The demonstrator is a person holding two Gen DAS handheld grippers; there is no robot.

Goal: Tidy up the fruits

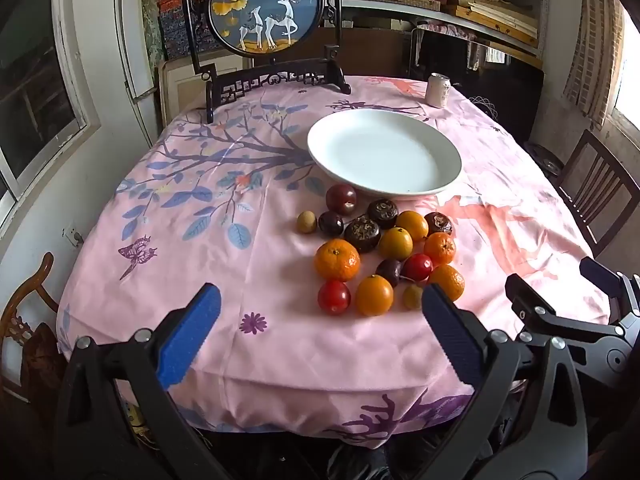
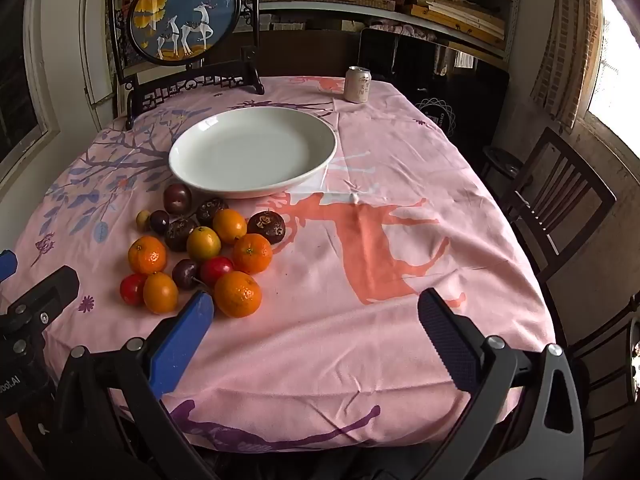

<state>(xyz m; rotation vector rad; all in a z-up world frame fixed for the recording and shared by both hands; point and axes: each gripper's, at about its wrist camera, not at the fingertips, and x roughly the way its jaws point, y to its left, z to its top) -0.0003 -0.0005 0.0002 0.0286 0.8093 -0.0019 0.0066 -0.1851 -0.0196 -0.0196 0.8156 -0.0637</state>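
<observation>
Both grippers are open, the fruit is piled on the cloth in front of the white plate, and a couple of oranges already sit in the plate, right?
Not quite: the white plate holds nothing, as the right wrist view shows. Both the left gripper and right gripper are open, and the fruit is all piled on the cloth before the plate.

Bare cloth is lying open along the near edge and the whole right side. The fruit is crowding the near-left approach to the plate, while a screen and can are blocking the far edge.
</observation>
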